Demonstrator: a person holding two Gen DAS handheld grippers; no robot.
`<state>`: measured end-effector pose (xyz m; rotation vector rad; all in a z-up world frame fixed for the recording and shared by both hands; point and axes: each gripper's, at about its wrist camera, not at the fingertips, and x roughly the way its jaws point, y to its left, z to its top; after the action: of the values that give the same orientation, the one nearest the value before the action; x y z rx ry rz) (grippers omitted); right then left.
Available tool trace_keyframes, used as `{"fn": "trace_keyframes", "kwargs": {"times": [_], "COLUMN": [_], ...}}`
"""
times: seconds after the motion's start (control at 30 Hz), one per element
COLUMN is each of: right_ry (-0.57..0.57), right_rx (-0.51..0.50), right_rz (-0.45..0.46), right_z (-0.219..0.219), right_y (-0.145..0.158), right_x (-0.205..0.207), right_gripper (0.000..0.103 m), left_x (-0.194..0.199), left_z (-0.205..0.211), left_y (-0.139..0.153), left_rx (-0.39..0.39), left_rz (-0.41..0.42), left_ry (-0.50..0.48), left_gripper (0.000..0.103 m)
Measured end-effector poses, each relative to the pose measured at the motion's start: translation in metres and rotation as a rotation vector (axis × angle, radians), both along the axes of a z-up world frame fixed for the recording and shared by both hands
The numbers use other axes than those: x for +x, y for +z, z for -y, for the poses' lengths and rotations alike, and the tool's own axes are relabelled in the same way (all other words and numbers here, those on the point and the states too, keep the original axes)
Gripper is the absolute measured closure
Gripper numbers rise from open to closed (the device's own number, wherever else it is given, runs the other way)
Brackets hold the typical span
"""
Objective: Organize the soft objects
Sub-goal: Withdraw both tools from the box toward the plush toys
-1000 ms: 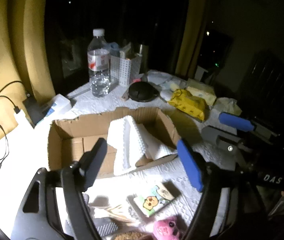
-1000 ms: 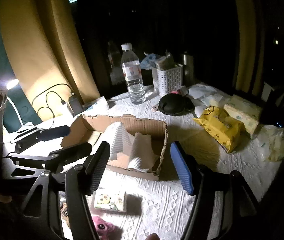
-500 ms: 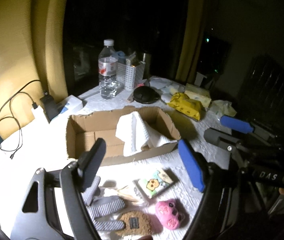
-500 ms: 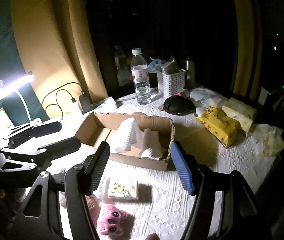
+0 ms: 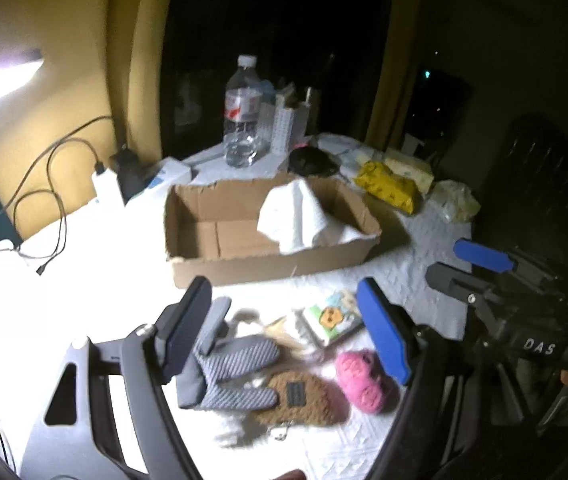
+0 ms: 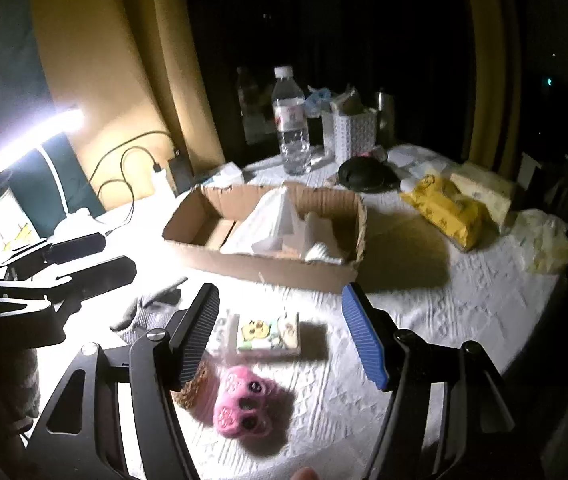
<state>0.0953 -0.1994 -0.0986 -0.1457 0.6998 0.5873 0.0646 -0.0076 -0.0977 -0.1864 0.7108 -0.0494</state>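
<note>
A cardboard box [image 5: 244, 268] [image 6: 268, 268] sits mid-table with a white towel [image 5: 295, 216] [image 6: 272, 224] inside. In front of it lie grey knit gloves [image 5: 236, 364], a brown fuzzy pouch [image 5: 303, 400], a pink plush toy [image 5: 359, 380] [image 6: 244, 404] and a cartoon tissue pack [image 5: 331, 318] [image 6: 270, 334]. My left gripper [image 5: 284, 328] is open and empty above the gloves. My right gripper [image 6: 280, 332] is open and empty above the tissue pack and plush; it also shows at the right of the left wrist view [image 5: 467, 268].
At the back stand a water bottle [image 5: 242, 120] [image 6: 291, 120], a white basket [image 6: 353, 132], a black round case [image 6: 361, 174] and a yellow wipes pack [image 5: 387, 186] [image 6: 447, 208]. Chargers and cables [image 5: 56, 184] lie left. A bright lamp [image 6: 36, 136] glares at left.
Both grippers have pulled back from the box toward the table's near side and stayed open. The gloves, pouch and plush have come fully into view.
</note>
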Motion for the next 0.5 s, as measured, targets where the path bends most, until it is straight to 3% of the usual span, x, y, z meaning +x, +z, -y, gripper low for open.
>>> {"fn": "trace_keyframes", "kwargs": {"times": [0.5], "right_ry": [0.009], "right_rx": [-0.015], "right_rz": [-0.086], "right_z": [-0.003], "right_y": [-0.047], "right_x": [-0.022], "right_gripper": [0.036], "left_x": [-0.023], "left_z": [-0.004], "left_y": [-0.052], "left_rx": [0.008], "left_rz": [-0.105], "left_ry": [0.015], "left_gripper": [0.027]}}
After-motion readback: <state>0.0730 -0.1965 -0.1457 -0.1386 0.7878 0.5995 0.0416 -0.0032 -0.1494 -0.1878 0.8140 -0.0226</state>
